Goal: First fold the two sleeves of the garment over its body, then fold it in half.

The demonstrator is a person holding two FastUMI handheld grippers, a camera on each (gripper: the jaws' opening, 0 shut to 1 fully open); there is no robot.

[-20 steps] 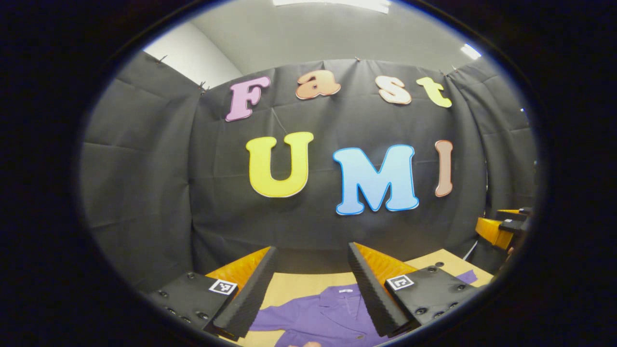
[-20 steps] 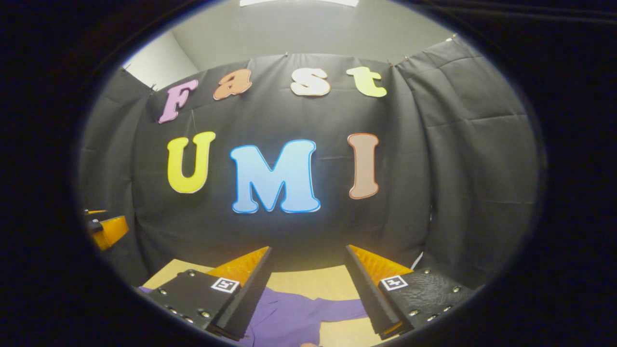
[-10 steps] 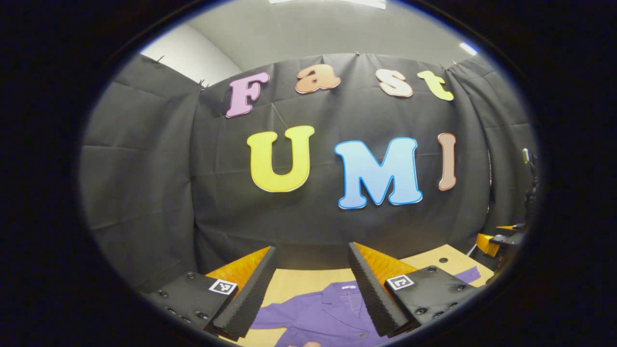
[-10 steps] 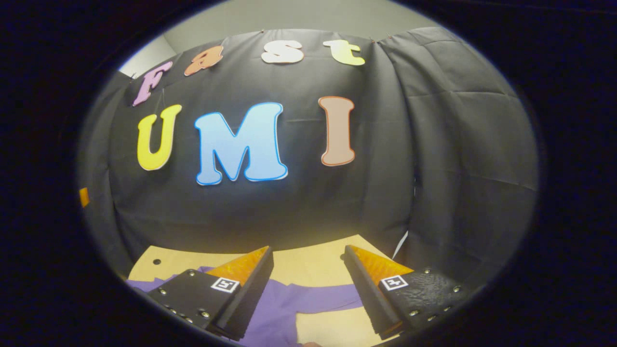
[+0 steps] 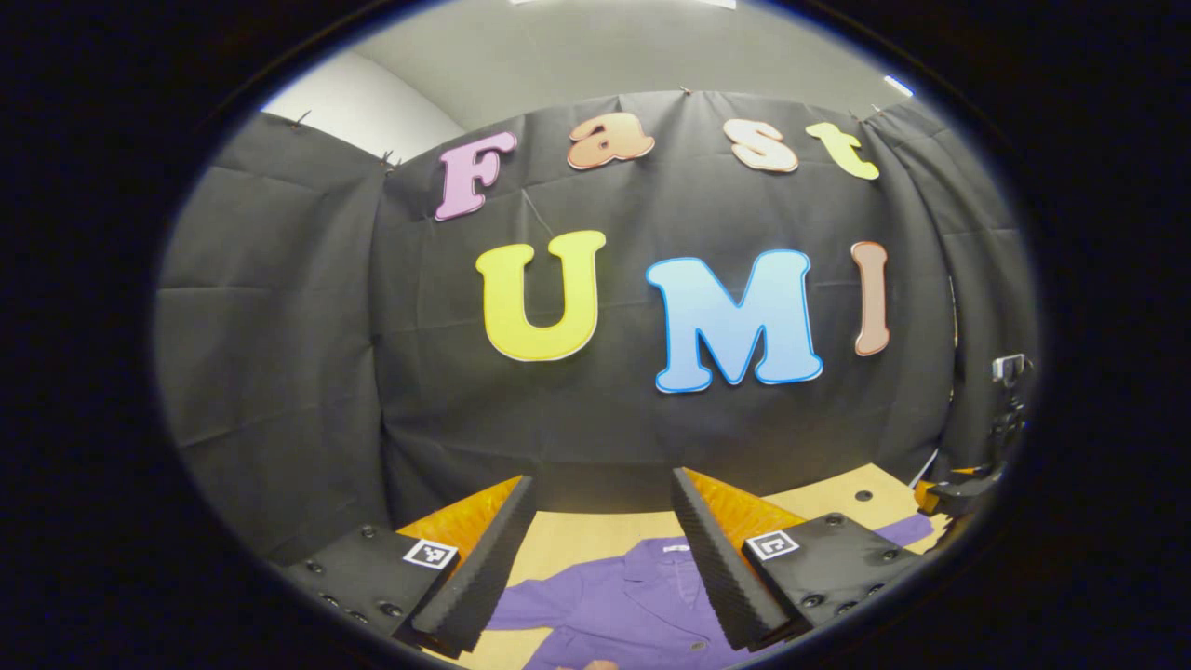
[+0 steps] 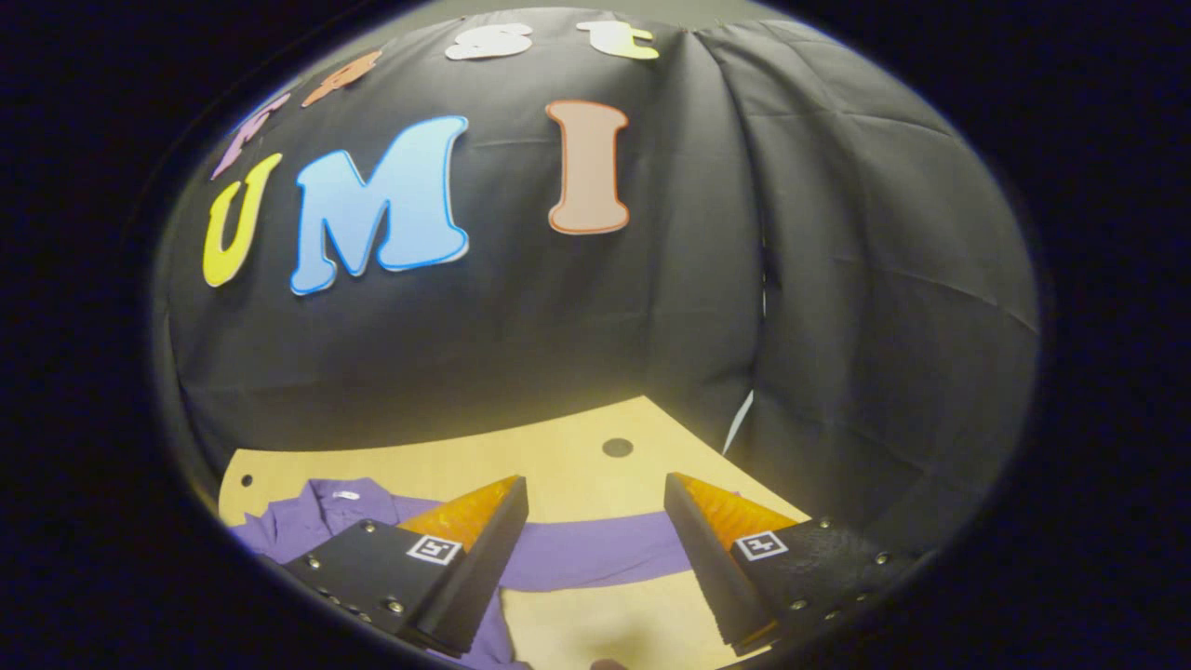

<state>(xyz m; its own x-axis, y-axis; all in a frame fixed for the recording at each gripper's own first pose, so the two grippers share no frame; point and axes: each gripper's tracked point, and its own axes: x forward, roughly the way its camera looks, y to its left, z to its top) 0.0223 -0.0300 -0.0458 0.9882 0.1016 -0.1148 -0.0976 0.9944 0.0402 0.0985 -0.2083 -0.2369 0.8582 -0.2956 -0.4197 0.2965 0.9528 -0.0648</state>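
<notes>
Black cloth walls close the booth behind a pale wooden bench (image 6: 558,437).

Right gripper (image 6: 595,521): my fingers stand apart, holding nothing, poised above the bench. Between and just beyond them lies one sleeve (image 6: 595,551) of the purple garment (image 5: 614,605), stretched flat toward the right; the collar (image 6: 340,495) lies to the far left. Against the view a second ago, this camera has tipped downward and swung right, so the sleeve now sits framed between the fingers. I judge this to be the approach to the first sleeve fold; no fold is yet made.

Left gripper (image 5: 600,544): fingers likewise apart and empty, hovering above the garment's collar and chest, its view little changed over the same second. At the far right edge of this view part of the other gripper shows, lower than before.

Surroundings: a round hole (image 6: 617,448) in the bench lies beyond the sleeve, and a smaller one (image 6: 246,480) near the far left corner. Nothing rests on the sleeve or the garment body, and I see no obstacle between the right fingers and the cloth.
</notes>
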